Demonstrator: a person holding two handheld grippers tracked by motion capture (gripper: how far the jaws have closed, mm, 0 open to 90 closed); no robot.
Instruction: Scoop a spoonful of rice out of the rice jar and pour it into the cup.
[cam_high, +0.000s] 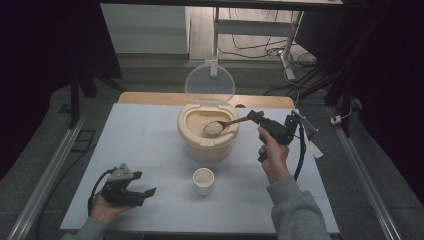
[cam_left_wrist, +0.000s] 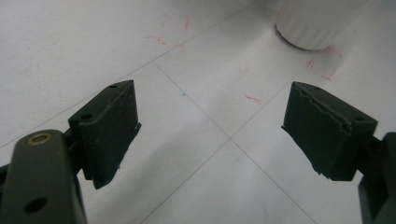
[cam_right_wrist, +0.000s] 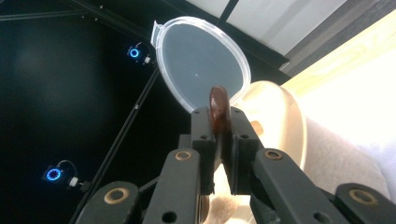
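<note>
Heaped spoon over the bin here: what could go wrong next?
Rice may spill: the spoon is heaped, and the small cup sits apart from the rice bin. The right hand-held gripper pinches only the handle's end, so the spoon could tilt. The left hand-held gripper isn't steadying the cup.

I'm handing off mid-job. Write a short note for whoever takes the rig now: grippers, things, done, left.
Right gripper: shut on the wooden spoon, its bowl heaped with rice above the open rice bin.
Left gripper: open, holding nothing, low over the table at near left.
Small cup: on the table just in front of the bin.
Done: lid up, scoop loaded.
Left: probably carry the rice to the cup and tip it in.
</note>
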